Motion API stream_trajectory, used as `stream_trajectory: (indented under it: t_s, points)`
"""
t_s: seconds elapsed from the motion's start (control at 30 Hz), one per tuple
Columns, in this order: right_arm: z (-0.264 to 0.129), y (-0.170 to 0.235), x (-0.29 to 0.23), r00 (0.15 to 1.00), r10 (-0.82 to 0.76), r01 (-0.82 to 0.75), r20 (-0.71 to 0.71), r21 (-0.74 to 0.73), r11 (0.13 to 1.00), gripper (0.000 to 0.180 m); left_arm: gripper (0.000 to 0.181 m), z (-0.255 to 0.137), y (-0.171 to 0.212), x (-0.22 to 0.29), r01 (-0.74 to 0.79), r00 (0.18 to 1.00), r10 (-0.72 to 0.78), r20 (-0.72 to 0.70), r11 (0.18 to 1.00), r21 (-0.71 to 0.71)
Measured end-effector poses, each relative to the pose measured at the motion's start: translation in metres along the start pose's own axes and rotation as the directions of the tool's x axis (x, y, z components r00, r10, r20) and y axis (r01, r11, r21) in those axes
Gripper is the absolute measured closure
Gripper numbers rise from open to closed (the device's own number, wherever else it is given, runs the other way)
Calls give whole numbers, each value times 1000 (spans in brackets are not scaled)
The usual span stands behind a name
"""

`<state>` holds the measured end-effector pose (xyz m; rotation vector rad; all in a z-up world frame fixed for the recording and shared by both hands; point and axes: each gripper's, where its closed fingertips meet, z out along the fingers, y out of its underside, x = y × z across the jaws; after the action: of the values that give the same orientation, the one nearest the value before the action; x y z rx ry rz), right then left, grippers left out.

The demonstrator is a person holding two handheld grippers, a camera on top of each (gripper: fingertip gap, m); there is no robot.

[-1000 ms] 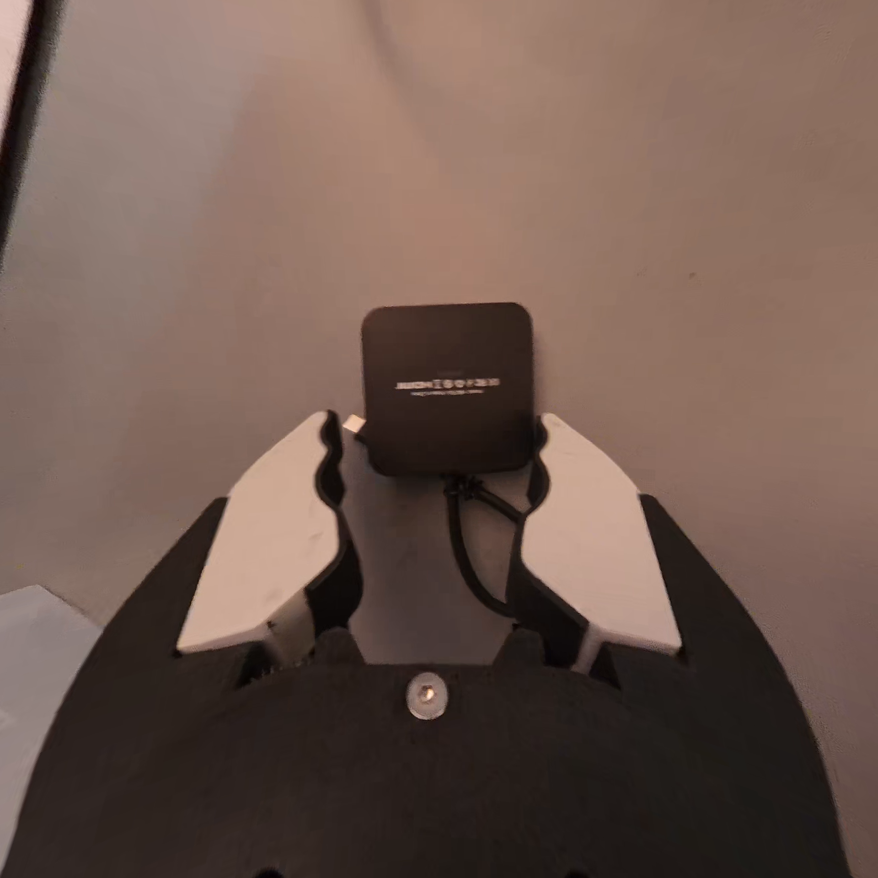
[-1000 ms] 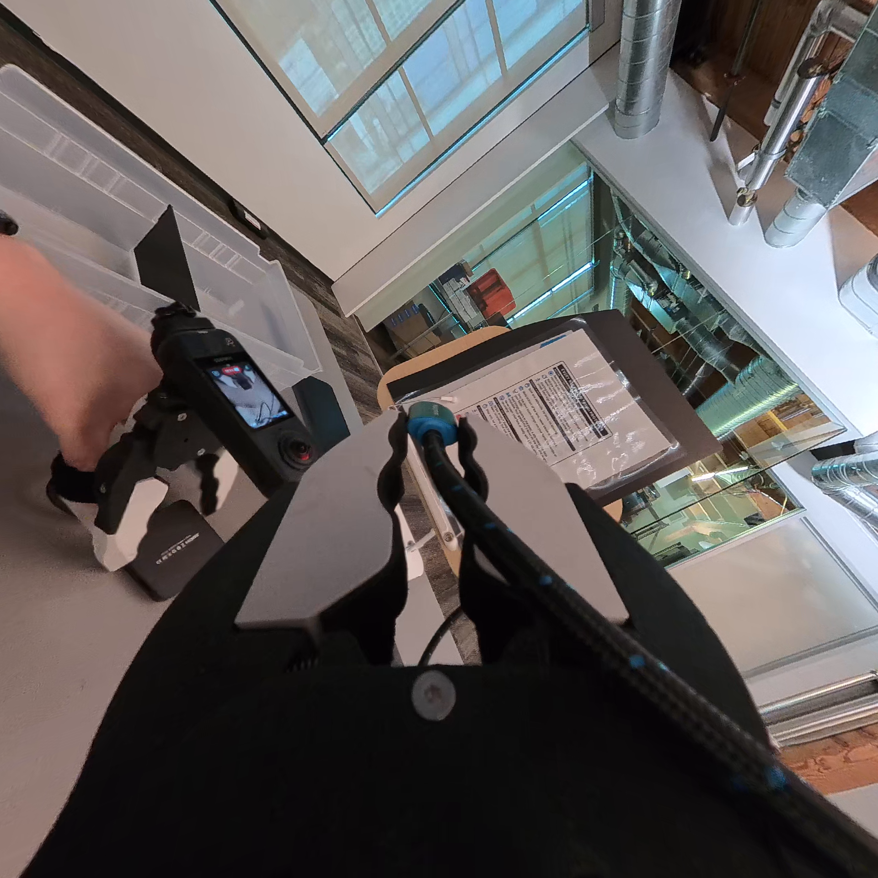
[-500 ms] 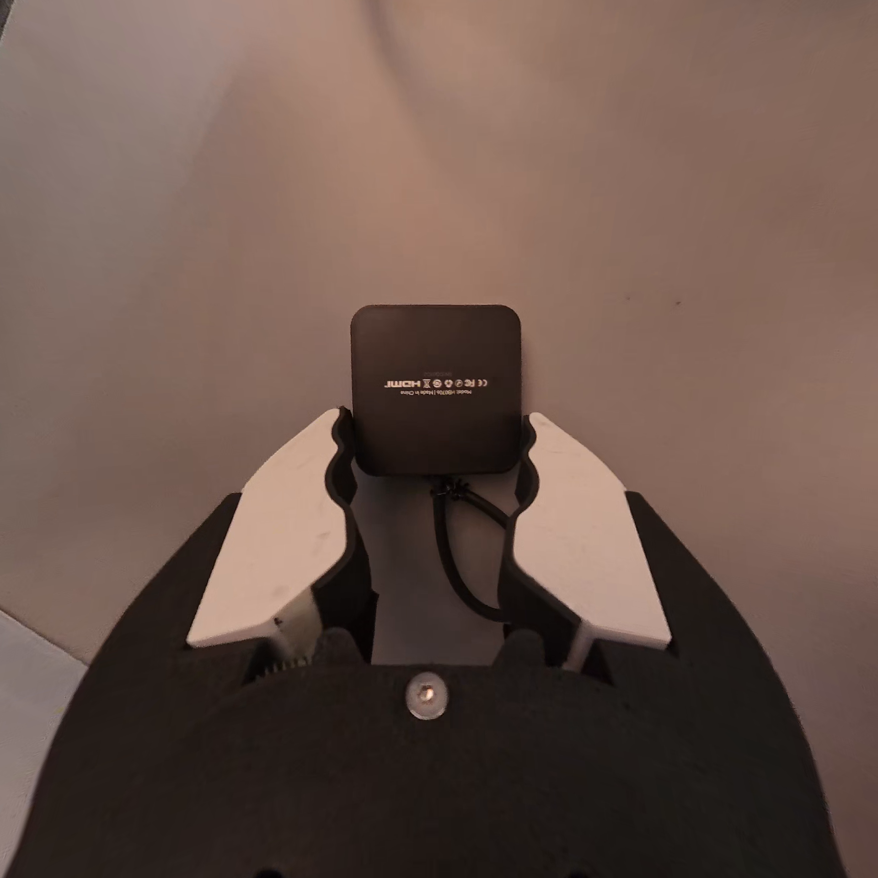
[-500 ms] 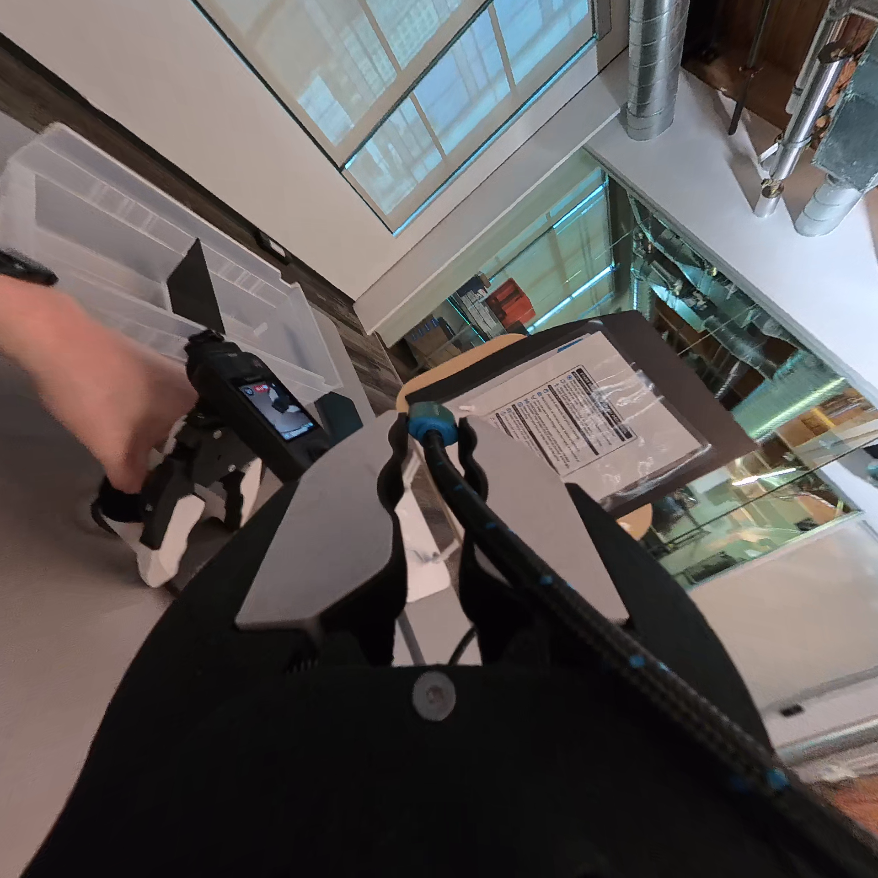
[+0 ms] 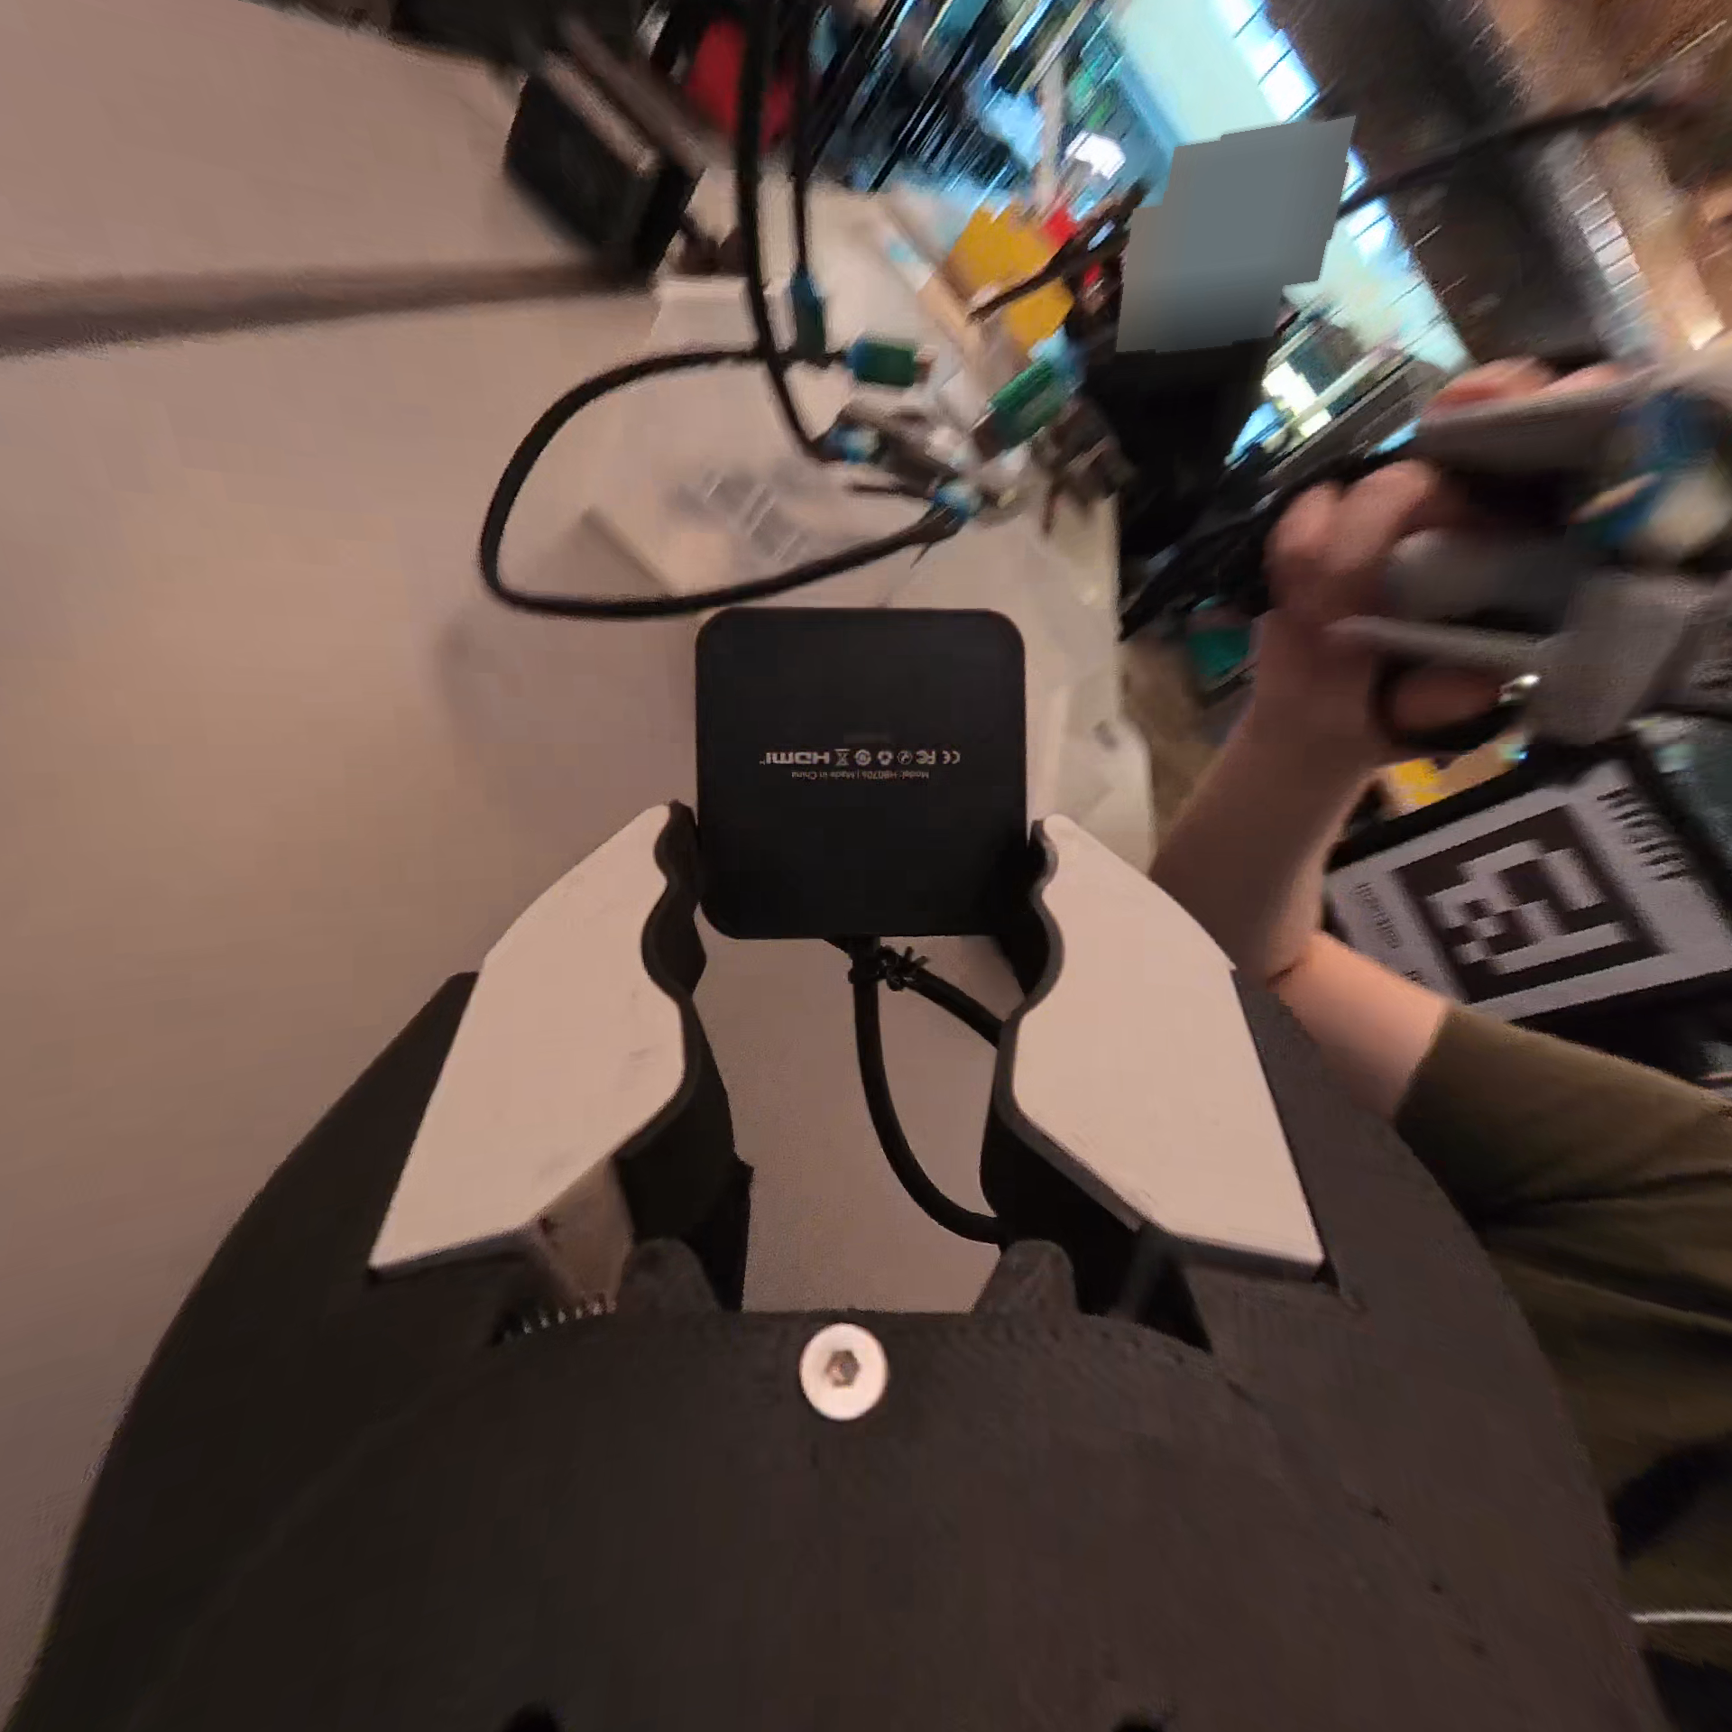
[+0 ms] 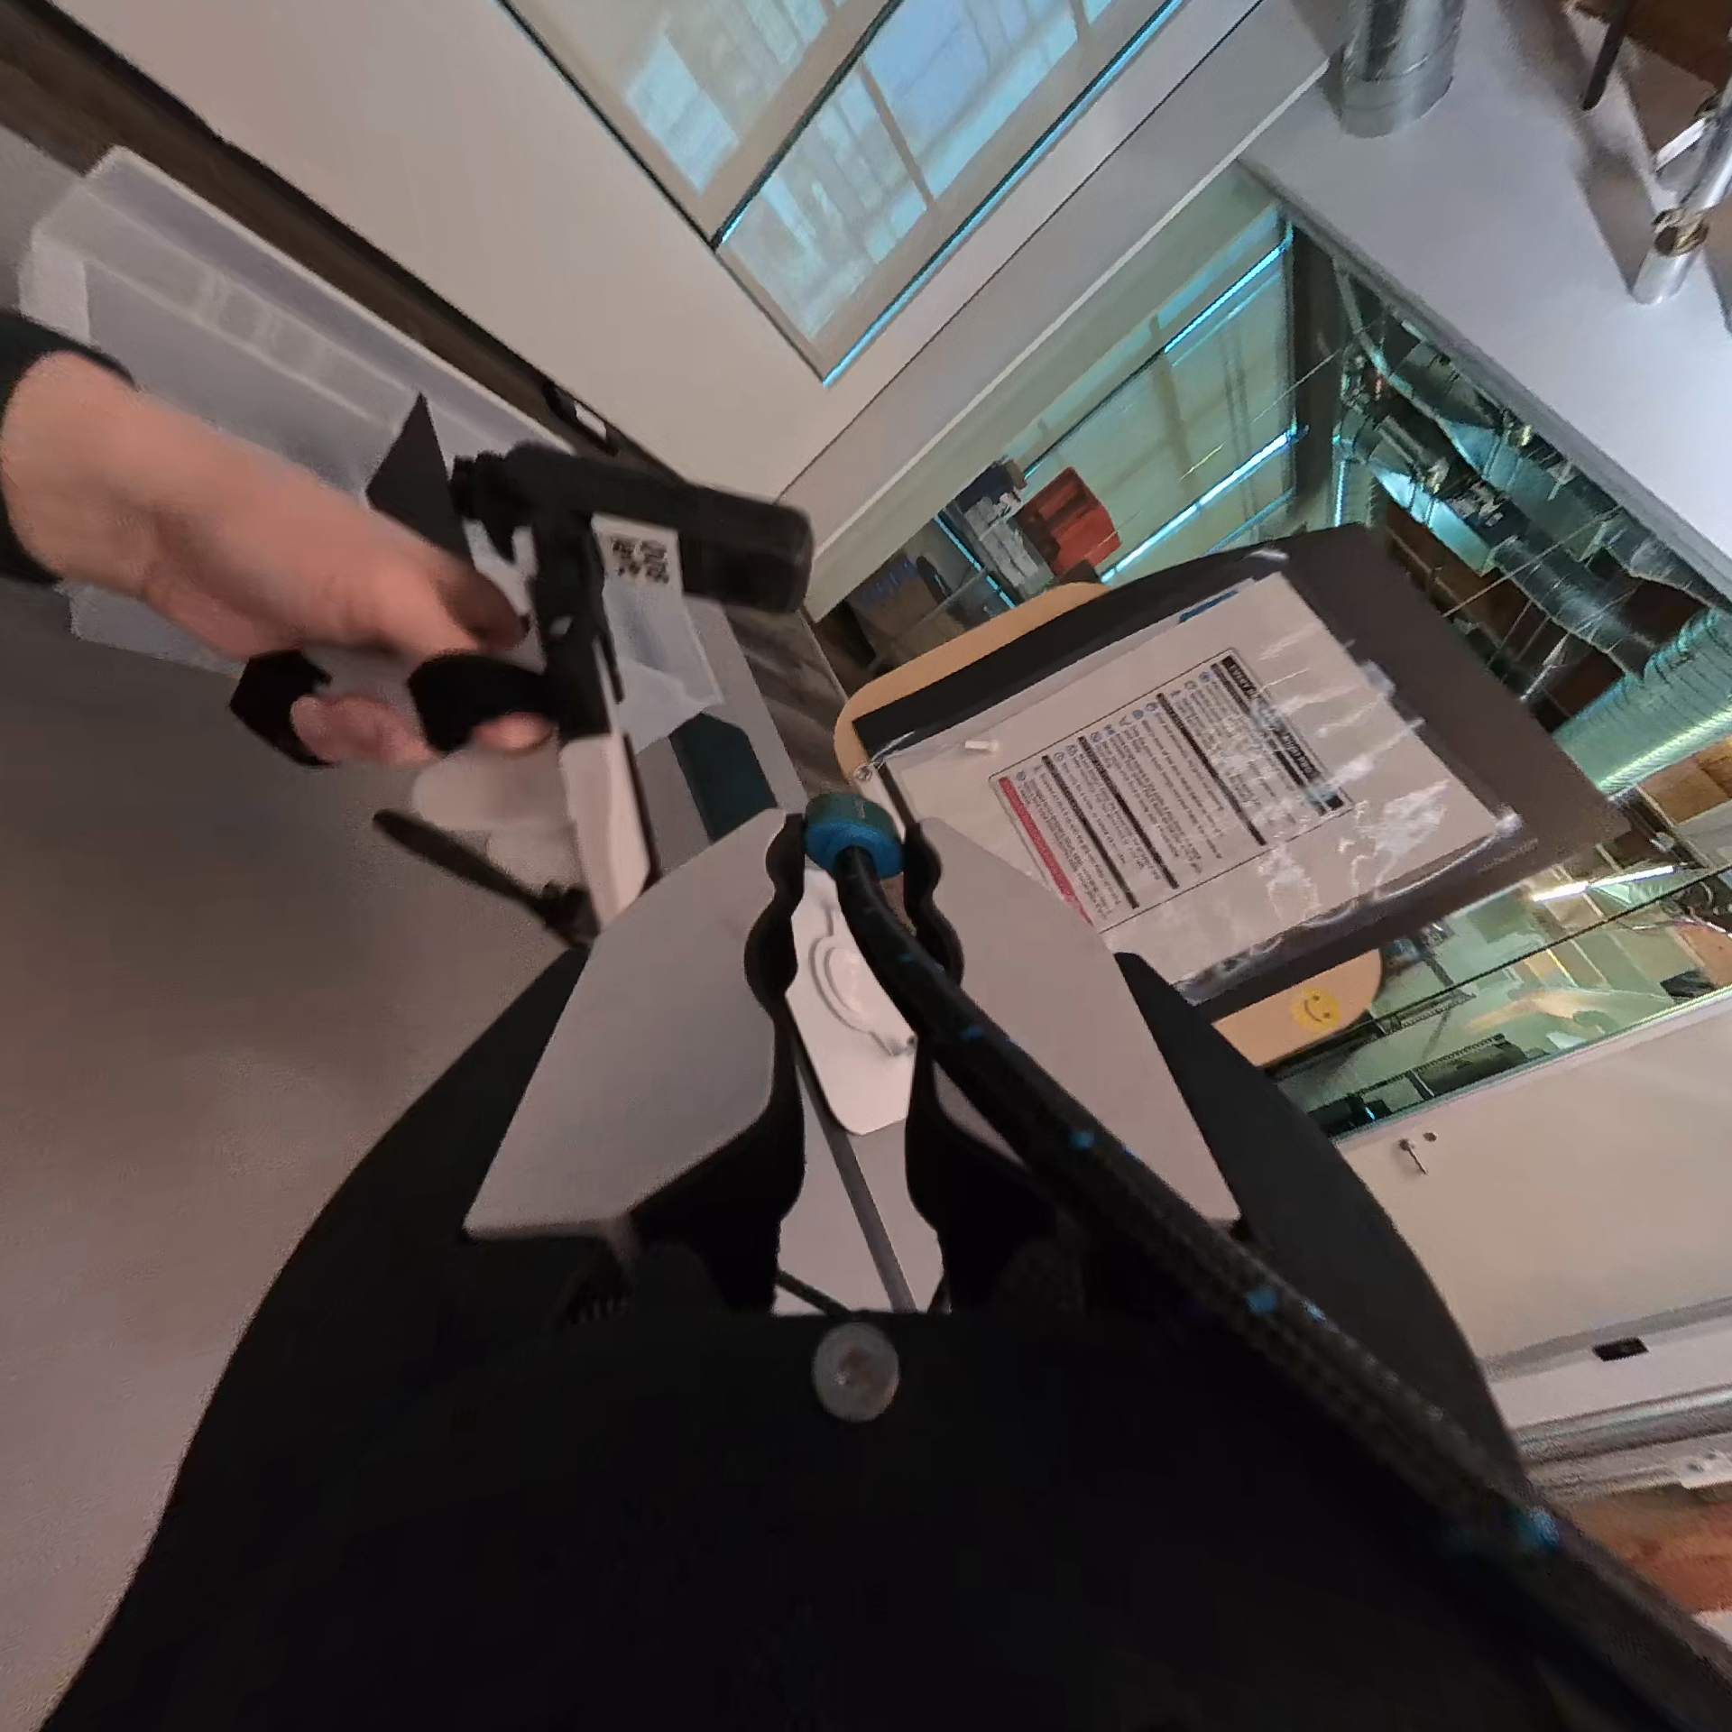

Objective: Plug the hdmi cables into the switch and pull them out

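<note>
The black square HDMI switch (image 5: 858,768) sits between the white fingers of my left gripper (image 5: 858,843), which is shut on its two sides and holds it off the table. A thin black lead (image 5: 881,1078) hangs from its near edge. My right gripper (image 6: 848,843) is shut on a black braided HDMI cable (image 6: 984,1031) just behind its blue collar (image 6: 843,834); the plug tip is hidden. In the left wrist view the right gripper (image 5: 1546,562) is blurred at the upper right, in a hand. In the right wrist view the left gripper (image 6: 562,637) is at the left, in a hand.
A loop of black cable (image 5: 562,525) lies on the grey table (image 5: 234,750) beyond the switch. A black-and-white marker board (image 5: 1500,900) is at the right. Clear plastic bins (image 6: 187,309) and a sleeved sheet on a dark board (image 6: 1218,778) stand beyond the table.
My left gripper has closed on the switch, lifted it and tilted up, so the room now shows behind it. My right gripper still holds the cable.
</note>
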<state>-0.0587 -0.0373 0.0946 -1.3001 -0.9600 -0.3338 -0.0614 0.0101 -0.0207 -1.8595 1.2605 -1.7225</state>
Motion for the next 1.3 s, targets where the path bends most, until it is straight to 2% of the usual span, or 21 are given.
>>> stream_trajectory:
  t_s: [0.1, 0.27, 0.63, 0.8, 1.0, 1.1, 1.23, 1.3]
  points:
    - [10, 6, -11, 1000, -18, 19, 17, -47, 999, 159, 115, -9, -18, 20, -15, 997, 23, -80, 995, 99]
    - [17, 9, -19, 999, -8, 10, 32, -74, 997, 159, 115, -14, -27, 28, -52, 996, 61, -58, 988, 148]
    - [19, 13, -18, 1000, -17, 19, 22, -110, 994, 159, 115, -13, -31, 42, -64, 993, 79, -82, 982, 176]
    - [17, 13, -17, 999, -33, 34, 12, -125, 992, 159, 115, -15, -35, 42, -205, 979, 201, 38, 957, 204]
    - [11, 0, -13, 994, -109, 107, -23, -68, 992, 159, 115, -21, -44, 54, -393, 917, 362, 165, 889, 233]
    - [10, 0, -13, 980, -194, 191, -44, -65, 979, 159, 115, -22, -44, 55, -447, 888, 402, 223, 868, 215]
    - [10, -2, -13, 961, -265, 260, -74, -74, 963, 159, 115, -22, -46, 60, -434, 895, 389, 218, 871, 230]
    - [10, 0, -14, 955, -289, 284, -63, -78, 956, 159, 115, -22, -45, 59, -489, 859, 434, 270, 851, 189]
